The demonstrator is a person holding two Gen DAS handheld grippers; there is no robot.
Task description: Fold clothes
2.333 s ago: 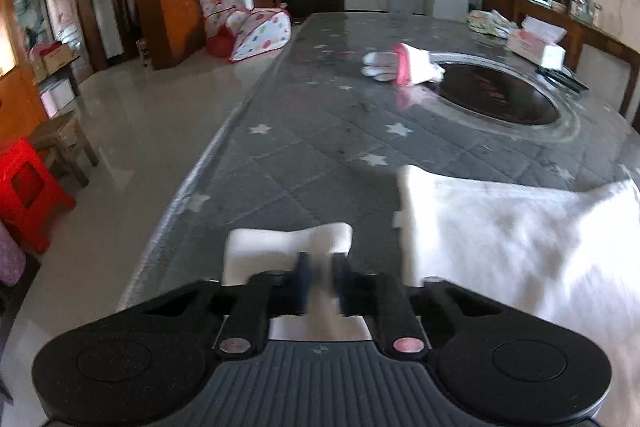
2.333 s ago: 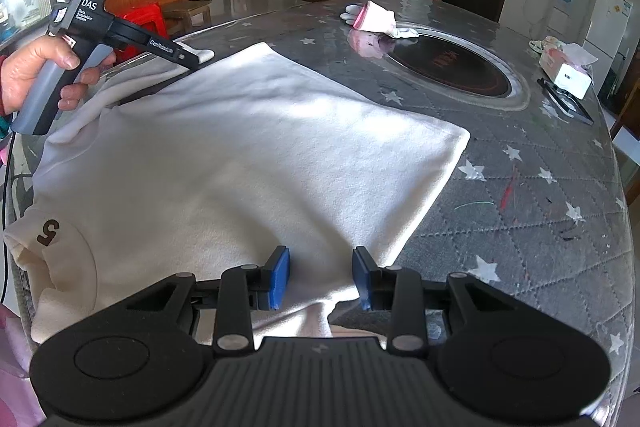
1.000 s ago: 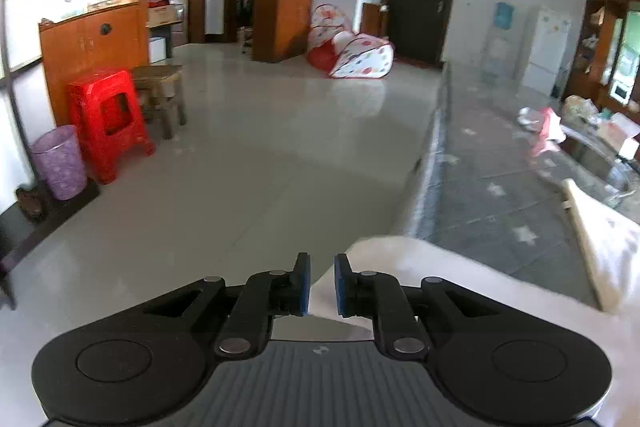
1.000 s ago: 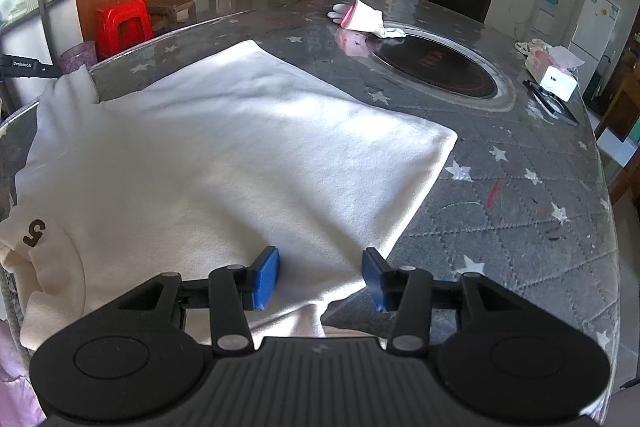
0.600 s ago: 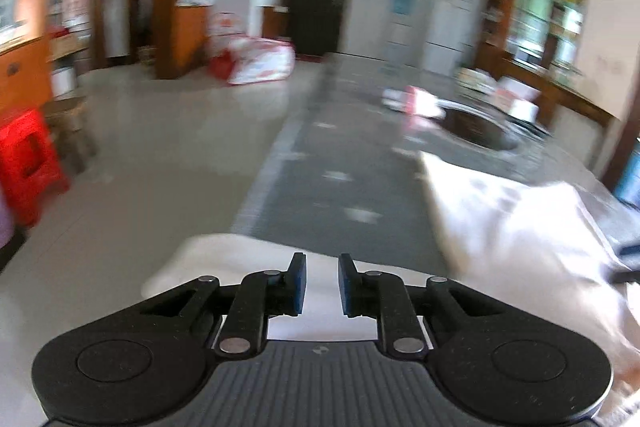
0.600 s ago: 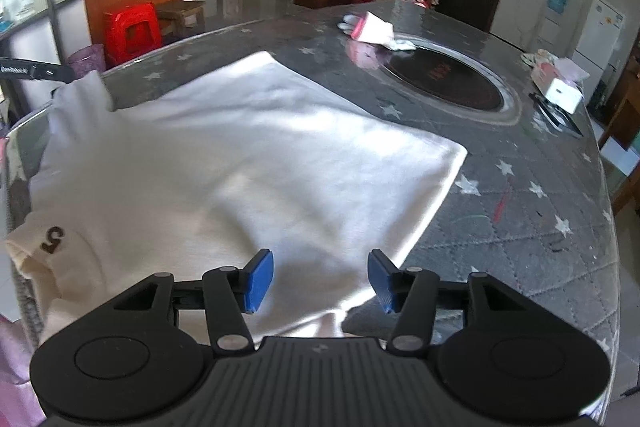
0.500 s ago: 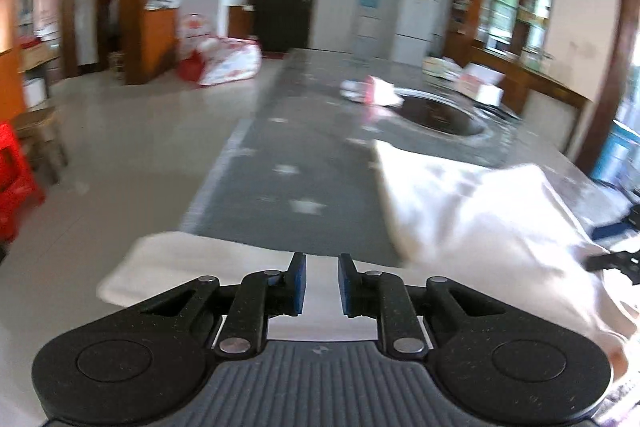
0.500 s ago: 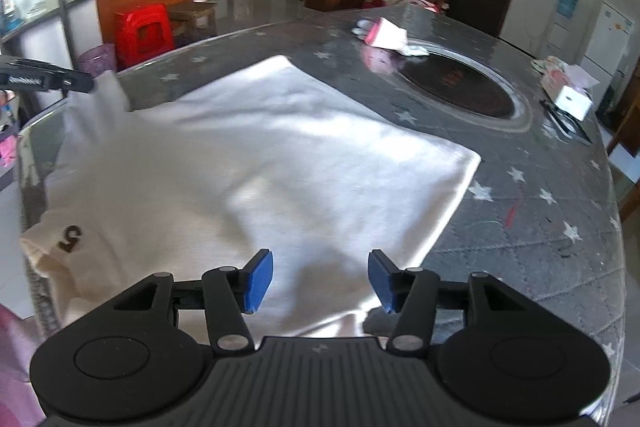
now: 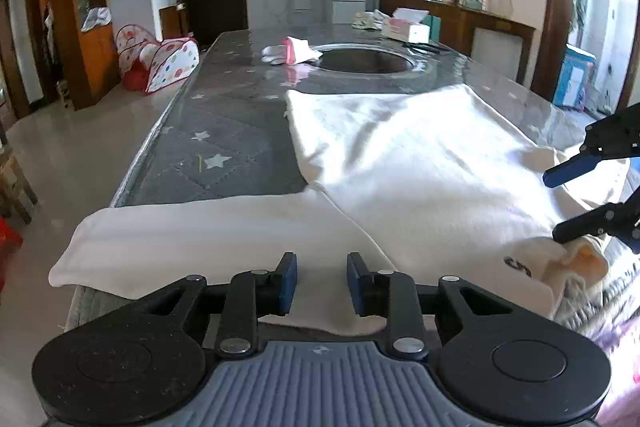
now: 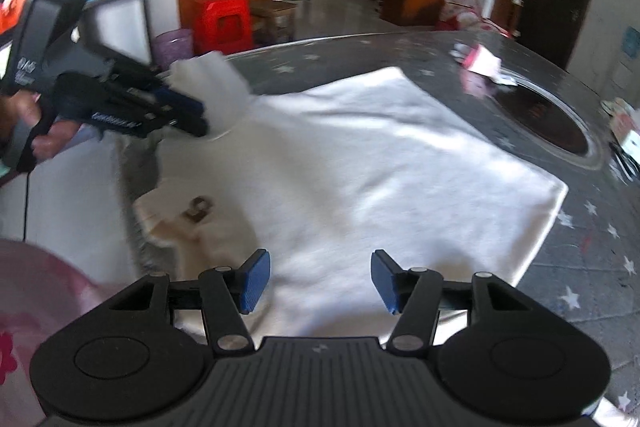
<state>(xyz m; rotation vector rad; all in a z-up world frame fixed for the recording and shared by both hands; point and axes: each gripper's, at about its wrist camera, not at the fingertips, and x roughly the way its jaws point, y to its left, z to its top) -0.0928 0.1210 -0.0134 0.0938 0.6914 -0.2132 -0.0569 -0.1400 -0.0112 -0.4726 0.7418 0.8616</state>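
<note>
**White sleeve crosswise under left tongs**

White long-sleeved cotton sweatshirt (image 9: 420, 163) spread flat, back up, on grey star-quilted tabletop (image 9: 224, 131); hem toward far end, collar with small dark number (image 9: 520, 269) at near edge. Left sleeve (image 9: 180, 239) stretched sideways along near table edge, long axis across the fingers' line, cuff end out to the left in left wrist view.

Left gripper (image 9: 322, 283) right above sleeve's shoulder end: jaws a narrow gap apart and opening, white cloth visible in the gap but pads not pinching it, so nothing held. Right gripper (image 10: 318, 281) over the body just beside the collar: jaws roughly half apart, opening a little, nothing held, cloth only beneath.

Left hand clearly nearer to the sleeve; right well away from it. Likely next: regrip sleeve further out toward cuff, swing it inward across the body. Risk: cuff slipping off the table edge.
</note>
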